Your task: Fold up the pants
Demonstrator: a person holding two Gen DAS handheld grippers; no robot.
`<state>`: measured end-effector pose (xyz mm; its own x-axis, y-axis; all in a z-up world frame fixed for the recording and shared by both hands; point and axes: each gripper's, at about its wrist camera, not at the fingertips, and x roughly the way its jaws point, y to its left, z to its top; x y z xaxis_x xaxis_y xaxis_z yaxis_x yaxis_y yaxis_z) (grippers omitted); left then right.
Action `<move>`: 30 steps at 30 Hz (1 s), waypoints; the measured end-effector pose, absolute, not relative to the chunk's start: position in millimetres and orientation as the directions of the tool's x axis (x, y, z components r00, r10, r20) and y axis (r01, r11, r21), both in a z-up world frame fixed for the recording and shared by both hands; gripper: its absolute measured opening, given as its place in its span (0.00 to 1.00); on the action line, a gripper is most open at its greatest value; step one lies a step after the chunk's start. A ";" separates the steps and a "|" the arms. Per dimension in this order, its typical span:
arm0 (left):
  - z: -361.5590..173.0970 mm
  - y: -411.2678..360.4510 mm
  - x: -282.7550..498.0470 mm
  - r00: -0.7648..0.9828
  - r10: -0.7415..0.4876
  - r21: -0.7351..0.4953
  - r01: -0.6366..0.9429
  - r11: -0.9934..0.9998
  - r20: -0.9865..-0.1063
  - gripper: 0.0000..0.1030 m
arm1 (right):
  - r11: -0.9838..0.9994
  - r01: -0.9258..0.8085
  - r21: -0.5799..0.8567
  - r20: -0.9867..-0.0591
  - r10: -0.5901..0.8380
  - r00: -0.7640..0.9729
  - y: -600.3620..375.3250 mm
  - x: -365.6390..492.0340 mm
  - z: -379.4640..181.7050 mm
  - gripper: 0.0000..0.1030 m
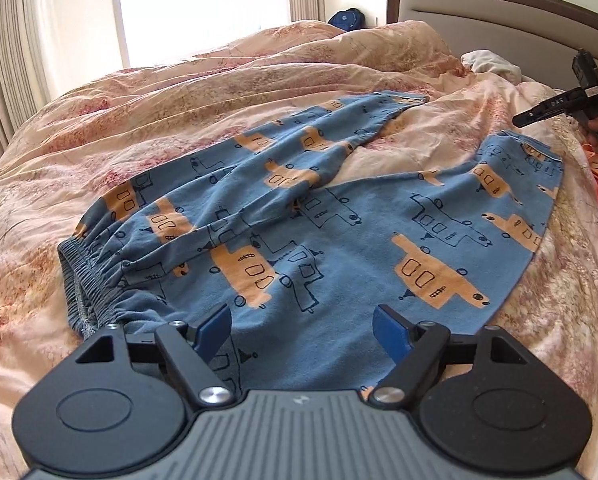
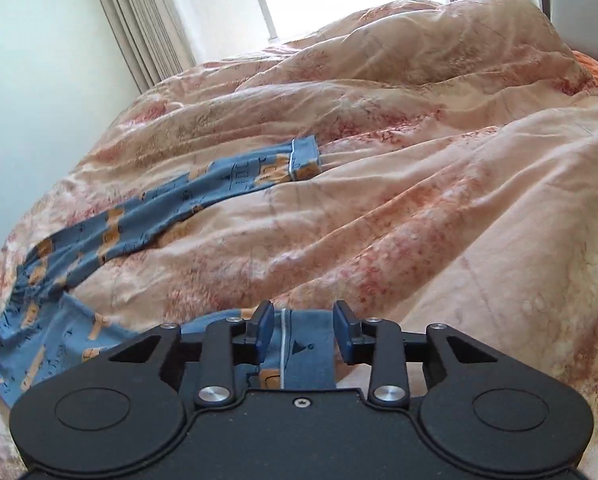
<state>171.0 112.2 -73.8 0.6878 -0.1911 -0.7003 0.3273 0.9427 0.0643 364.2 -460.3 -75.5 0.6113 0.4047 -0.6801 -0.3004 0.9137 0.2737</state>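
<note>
Left tool hangs spread above pants near their waistband.

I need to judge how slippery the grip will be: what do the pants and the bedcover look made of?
Pants: soft matte knit, probably cotton jersey; it drapes limply and gathers at the elastic waistband. Bedcover: thin woven fabric over padding, likely cotton, with puffy creased folds.

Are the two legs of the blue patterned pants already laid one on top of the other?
No, the blue patterned pants lie spread, legs apart, with peach floral quilt showing between them.
</note>
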 end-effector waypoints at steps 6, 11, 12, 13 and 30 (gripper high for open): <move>-78.0 112.0 175.5 0.683 -0.203 0.034 0.317 0.948 -0.702 0.80 | 0.797 -0.579 0.172 -0.714 0.506 0.484 -376.0 382.0 -63.1 0.47; -76.3 110.0 168.6 0.694 -0.219 0.034 0.331 0.943 -0.686 0.81 | 0.767 -0.640 0.052 -0.836 0.385 0.392 -365.3 414.1 -70.8 0.47; -76.4 109.7 167.7 0.696 -0.229 0.031 0.339 0.940 -0.681 0.82 | 0.795 -0.604 0.054 -0.829 0.373 0.417 -381.1 416.0 -69.1 0.47; -77.1 109.1 167.9 0.697 -0.236 0.027 0.344 0.938 -0.677 0.82 | 0.828 -0.553 0.089 -0.815 0.379 0.438 -400.2 417.1 -66.9 0.48; -85.1 43.6 245.6 0.619 -0.457 -0.232 0.411 0.882 -0.639 0.84 | 0.867 -0.318 0.383 -0.713 0.496 0.495 -468.7 392.2 -84.5 0.11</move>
<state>245.6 43.6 -85.1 0.6189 -0.4568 -0.6390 0.4110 0.8816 -0.2322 392.2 -468.7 -84.5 0.4953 0.4964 -0.7129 -0.3182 0.8673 0.3828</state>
